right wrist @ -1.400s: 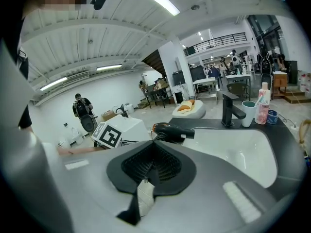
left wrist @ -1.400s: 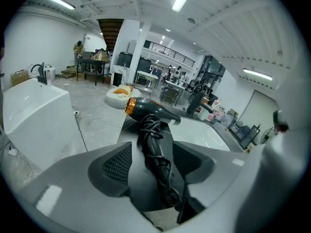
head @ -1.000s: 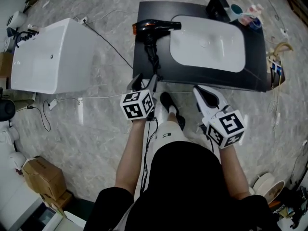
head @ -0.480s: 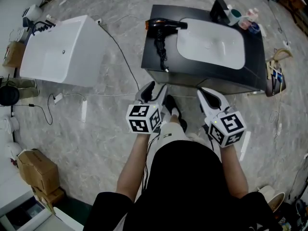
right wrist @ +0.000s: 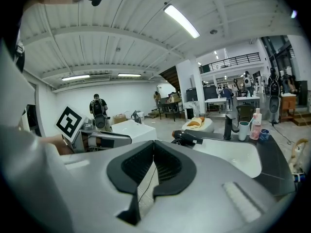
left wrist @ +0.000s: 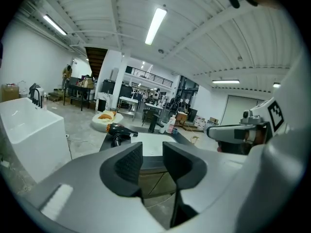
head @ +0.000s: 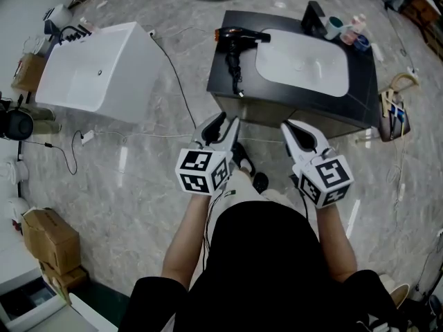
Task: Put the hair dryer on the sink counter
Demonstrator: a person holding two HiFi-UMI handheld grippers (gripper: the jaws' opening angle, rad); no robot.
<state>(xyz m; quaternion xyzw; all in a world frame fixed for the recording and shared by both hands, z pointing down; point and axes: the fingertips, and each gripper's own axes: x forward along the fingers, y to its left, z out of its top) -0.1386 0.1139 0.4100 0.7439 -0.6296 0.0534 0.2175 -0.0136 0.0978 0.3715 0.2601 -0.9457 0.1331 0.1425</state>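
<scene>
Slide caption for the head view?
Black hair dryer on dark sink counter beside white basin; left gripper empty, jaws just closing; right gripper shut, empty.

Both grippers held out ahead of you, free of any load.
Your grey plastic left gripper (head: 221, 126), topped by its black-and-white marker cube (head: 201, 172), pointed forward from a bare left forearm (head: 184, 235); its ribbed black pads (left wrist: 127, 163) stood partly apart, had just been closing, and had nothing between them. Your matching grey right gripper (head: 291, 128) sat beside it, well apart, jaws pressed together at the tips on nothing.
</scene>
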